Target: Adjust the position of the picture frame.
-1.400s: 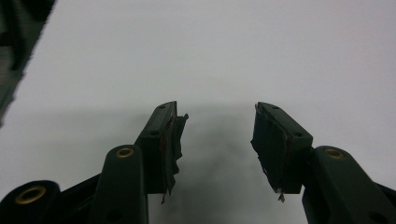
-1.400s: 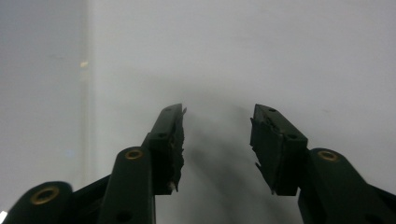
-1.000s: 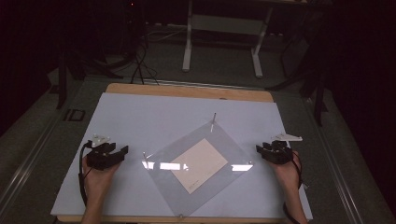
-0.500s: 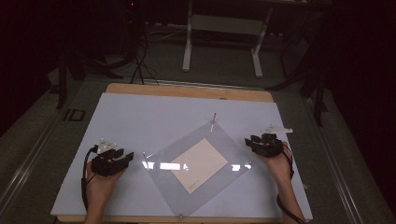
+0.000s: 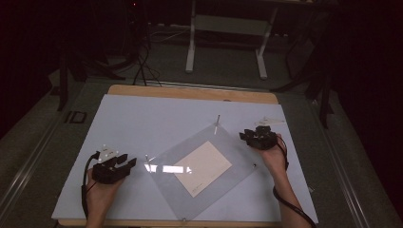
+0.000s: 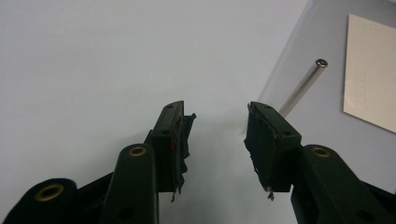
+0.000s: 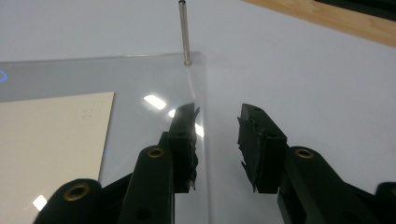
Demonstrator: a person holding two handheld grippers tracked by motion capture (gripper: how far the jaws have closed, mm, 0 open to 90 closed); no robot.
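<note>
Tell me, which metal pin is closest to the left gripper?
The pin at the clear sheet's left corner, just beside the left gripper; the other pin stands far off.

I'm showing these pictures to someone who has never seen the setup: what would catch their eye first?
Probably the clear plastic sheet lying cornerwise on the white table, glare streaks on it, with a cream paper in its middle. Thin metal pins stand at its corners. A hand-held gripper flanks it on each side: the left hand-held gripper near its left corner, the right hand-held gripper at its right edge, both empty.

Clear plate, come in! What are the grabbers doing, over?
Left gripper open, closing in beside a corner pin. Right gripper open, closing over the clear plate edge. Nothing in the way.
</note>
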